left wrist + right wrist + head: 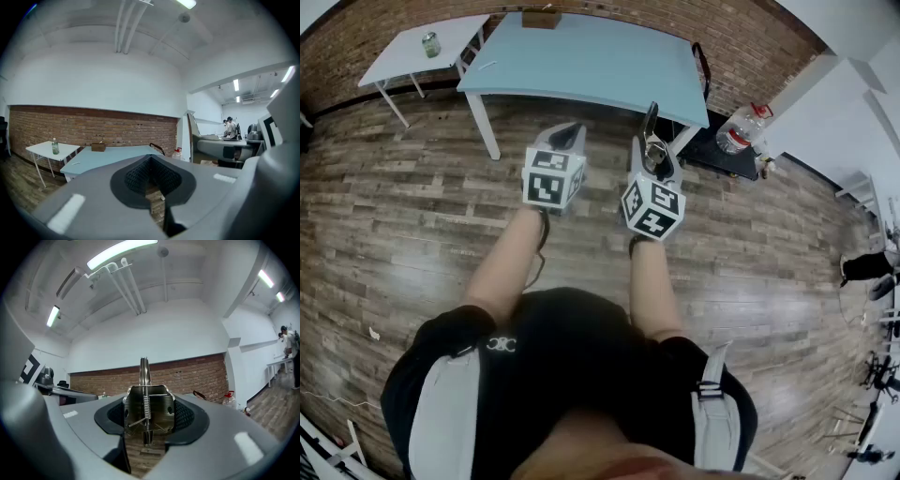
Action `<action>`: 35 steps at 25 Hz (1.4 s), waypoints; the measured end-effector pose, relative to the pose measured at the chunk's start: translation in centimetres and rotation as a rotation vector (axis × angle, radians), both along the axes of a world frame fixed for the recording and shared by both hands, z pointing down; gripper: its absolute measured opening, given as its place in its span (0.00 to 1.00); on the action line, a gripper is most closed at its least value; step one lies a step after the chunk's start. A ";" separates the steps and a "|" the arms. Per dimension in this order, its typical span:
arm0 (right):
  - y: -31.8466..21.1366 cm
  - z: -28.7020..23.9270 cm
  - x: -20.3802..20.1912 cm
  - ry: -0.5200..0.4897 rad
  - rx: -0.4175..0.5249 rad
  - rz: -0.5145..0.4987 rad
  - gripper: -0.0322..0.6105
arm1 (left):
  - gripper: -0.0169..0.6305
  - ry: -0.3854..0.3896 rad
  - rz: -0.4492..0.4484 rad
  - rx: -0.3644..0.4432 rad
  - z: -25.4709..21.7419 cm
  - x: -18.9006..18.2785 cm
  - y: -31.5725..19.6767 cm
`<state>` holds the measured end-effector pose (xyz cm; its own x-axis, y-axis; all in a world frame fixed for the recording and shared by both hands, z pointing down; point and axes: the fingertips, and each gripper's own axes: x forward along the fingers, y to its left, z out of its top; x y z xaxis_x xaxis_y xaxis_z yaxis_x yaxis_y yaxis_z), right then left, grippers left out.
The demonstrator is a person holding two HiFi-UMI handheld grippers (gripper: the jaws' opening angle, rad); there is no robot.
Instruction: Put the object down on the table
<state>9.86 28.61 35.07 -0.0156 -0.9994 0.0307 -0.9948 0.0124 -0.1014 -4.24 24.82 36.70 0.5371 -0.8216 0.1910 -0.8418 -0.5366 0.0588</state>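
A shiny metal tool with a coil spring down its middle and a thin blade pointing up sits between the pads of my right gripper, which is shut on it. In the head view the tool sticks forward out of the right gripper, short of the light blue table. My left gripper is held beside it on the left, and its jaws meet with nothing between them. Both grippers are held in the air over the wooden floor, near the table's front edge.
On the blue table lie a small brown box at the far edge and a pen. A white side table with a bottle stands to the left. A large water jug sits on a dark stand to the right.
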 end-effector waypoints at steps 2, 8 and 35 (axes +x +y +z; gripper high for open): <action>0.3 0.2 -0.1 -0.018 -0.002 0.009 0.41 | 0.03 -0.013 0.010 -0.008 0.0 -0.1 0.3; 0.7 1.1 -1.1 -0.013 -0.017 -0.013 0.41 | 0.03 -0.024 0.000 -0.012 0.1 -0.7 0.8; 0.9 0.3 -5.1 -0.071 0.010 -0.058 0.41 | 0.03 0.006 -0.032 0.015 -1.7 -4.9 2.0</action>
<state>4.74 29.53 35.37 -0.0751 -0.9970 0.0171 -0.9827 0.0711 -0.1709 -9.15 26.81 35.00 0.5114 -0.8413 0.1755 -0.8583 -0.5100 0.0562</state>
